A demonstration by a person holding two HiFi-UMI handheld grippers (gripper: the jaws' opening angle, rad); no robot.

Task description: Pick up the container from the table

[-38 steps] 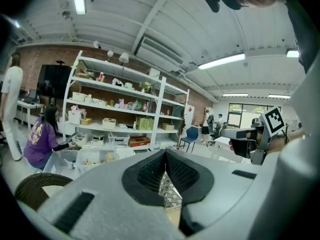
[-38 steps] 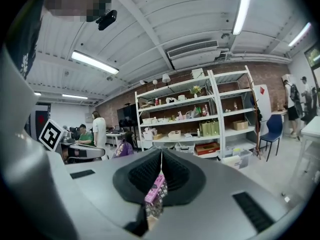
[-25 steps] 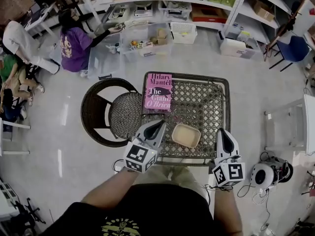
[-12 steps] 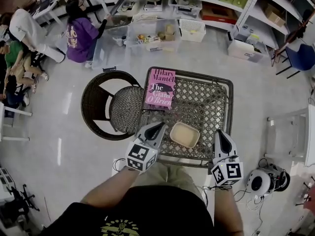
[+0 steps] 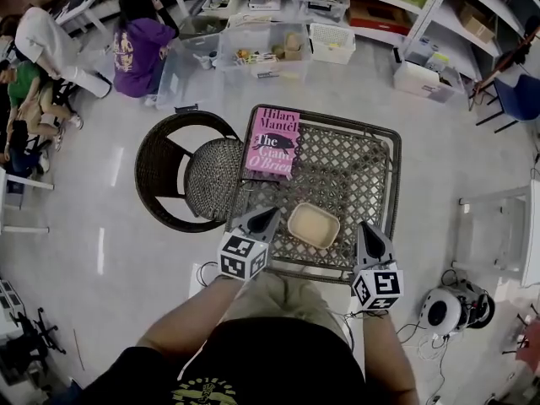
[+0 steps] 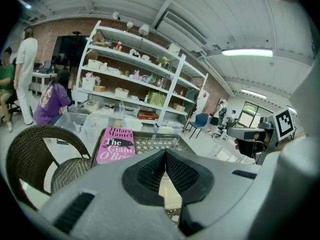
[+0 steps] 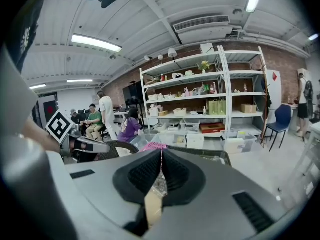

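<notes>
Beside the container (image 5: 314, 225), left gripper's (image 5: 270, 216) and right gripper's (image 5: 364, 227) jaws meet.

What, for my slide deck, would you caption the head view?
Left gripper and right gripper, fingers shut and empty, flank the beige container on a lattice table, pink book behind.

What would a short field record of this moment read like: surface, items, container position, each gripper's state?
surface: lattice-top table
items on table: tan container, pink book
container position: near the table's front edge, between the two grippers, open side up
book position: far left corner, flat
beside table: round wicker chair, to its left
left gripper: jaws together, empty, left of the container, not touching it
right gripper: jaws together, empty, right of the container, not touching it
task status: container not yet picked up
</notes>
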